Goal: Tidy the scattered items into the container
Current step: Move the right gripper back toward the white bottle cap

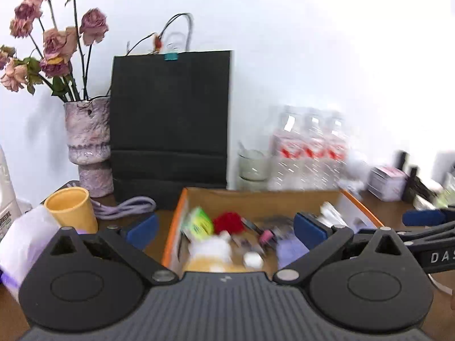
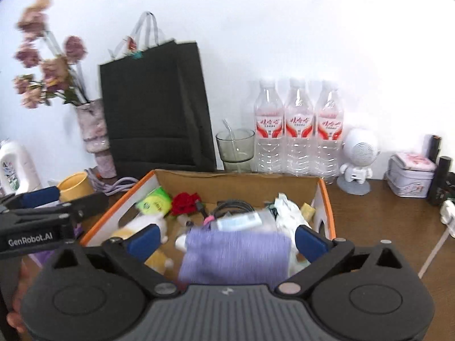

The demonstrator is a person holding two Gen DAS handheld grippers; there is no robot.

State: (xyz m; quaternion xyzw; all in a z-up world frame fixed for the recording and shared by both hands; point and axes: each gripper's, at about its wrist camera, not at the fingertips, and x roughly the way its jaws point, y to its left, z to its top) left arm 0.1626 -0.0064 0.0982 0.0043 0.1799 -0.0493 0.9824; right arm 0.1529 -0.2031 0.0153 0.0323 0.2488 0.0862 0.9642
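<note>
My right gripper stands wide open, its blue pads well apart and gripping nothing; a folded purple cloth lies directly between and just below them, inside the near end of the box. The cloth's long axis runs left to right, roughly across the gap between the pads, and its blur leaves me unable to tell whether it touches either pad. It looks soft and ribbed, folded flat, resting on the other contents. My left gripper is likewise wide open and empty, hovering over the near-left part of the box, one pad outside the orange wall and the other over the interior. Of the two, I judge the right gripper nearer the cloth, which sits under it, while the left views the cloth off to its right. Beyond the cloth the box holds a green packet, a red flower, a cream plush toy, a dark cable and white wrappers, all blurred in places. Outside the box a yellow cup and a lilac cord remain on the table to the left, nearer my left gripper; I judge these the likely next items, lying left of and beyond its pads. A black bag stands behind the box.
</note>
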